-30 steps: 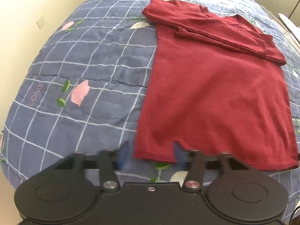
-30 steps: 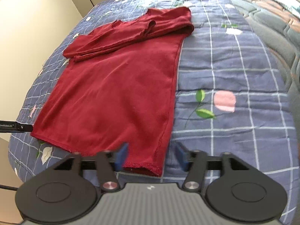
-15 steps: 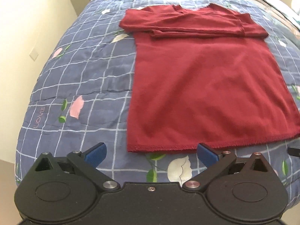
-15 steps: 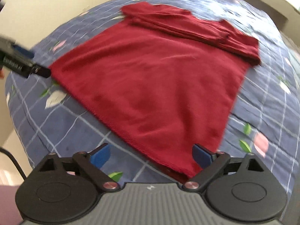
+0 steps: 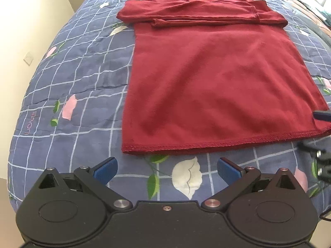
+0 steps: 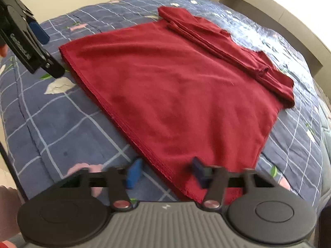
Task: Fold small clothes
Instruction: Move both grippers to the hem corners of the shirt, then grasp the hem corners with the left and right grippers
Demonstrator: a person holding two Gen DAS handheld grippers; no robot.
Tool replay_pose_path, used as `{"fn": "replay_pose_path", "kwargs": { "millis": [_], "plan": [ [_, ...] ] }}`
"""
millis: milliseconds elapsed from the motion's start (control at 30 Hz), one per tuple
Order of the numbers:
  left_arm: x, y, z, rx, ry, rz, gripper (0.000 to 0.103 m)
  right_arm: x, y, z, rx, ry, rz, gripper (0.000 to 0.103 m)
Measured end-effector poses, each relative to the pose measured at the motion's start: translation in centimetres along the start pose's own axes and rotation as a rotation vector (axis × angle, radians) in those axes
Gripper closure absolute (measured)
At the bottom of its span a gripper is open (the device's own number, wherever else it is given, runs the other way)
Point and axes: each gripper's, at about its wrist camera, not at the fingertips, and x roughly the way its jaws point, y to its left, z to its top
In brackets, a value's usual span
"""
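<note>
A dark red long-sleeved shirt (image 5: 217,78) lies flat on a blue checked quilt (image 5: 82,78), its sleeves folded across the chest at the far end. My left gripper (image 5: 166,168) stands wide open just short of the hem's left corner, with only quilt between its blue pads. In the right wrist view that gripper's blue pad (image 6: 39,32) hangs beside the same corner. My right gripper (image 6: 166,172) straddles the hem's right corner. Its jaws are closing with the hem between them: one pad is over the red cloth, the other over the quilt, neither pressing.
The quilt falls away over the bed's near edge (image 5: 18,165) towards a cream wall (image 5: 24,20). A grey bed frame (image 6: 279,16) runs along the far side. A person's hand (image 6: 6,217) and a dark cable (image 6: 10,165) show at the left.
The left gripper's jaws opened wide and it rolled square to the hem. The right gripper rolled and swung round to the hem's right corner, opened, then started to narrow.
</note>
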Motion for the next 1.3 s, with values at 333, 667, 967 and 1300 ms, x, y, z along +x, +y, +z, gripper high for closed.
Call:
{"fn": "replay_pose_path", "kwargs": {
  "millis": [333,667,967,1300],
  "plan": [
    [-0.1,-2.1,-0.4,0.088,-0.054,-0.039,0.001,-1.9,-4.3,2.3,0.234,-0.026,0.129,0.092],
    [2.5,-5.3,0.3,0.189,-0.161,0.028,0.001,-3.1,-8.3,5.5,0.345,-0.043,0.205,0.093],
    [4.3,-4.4,0.8,0.219,-0.220,0.158,0.021,-3.5,-9.0,6.1,0.327,-0.056,0.195,0.093],
    [3.9,-0.4,0.3,0.243,-0.222,0.184,0.058,-3.9,-8.2,4.8,0.327,-0.037,0.194,0.093]
  ]
}}
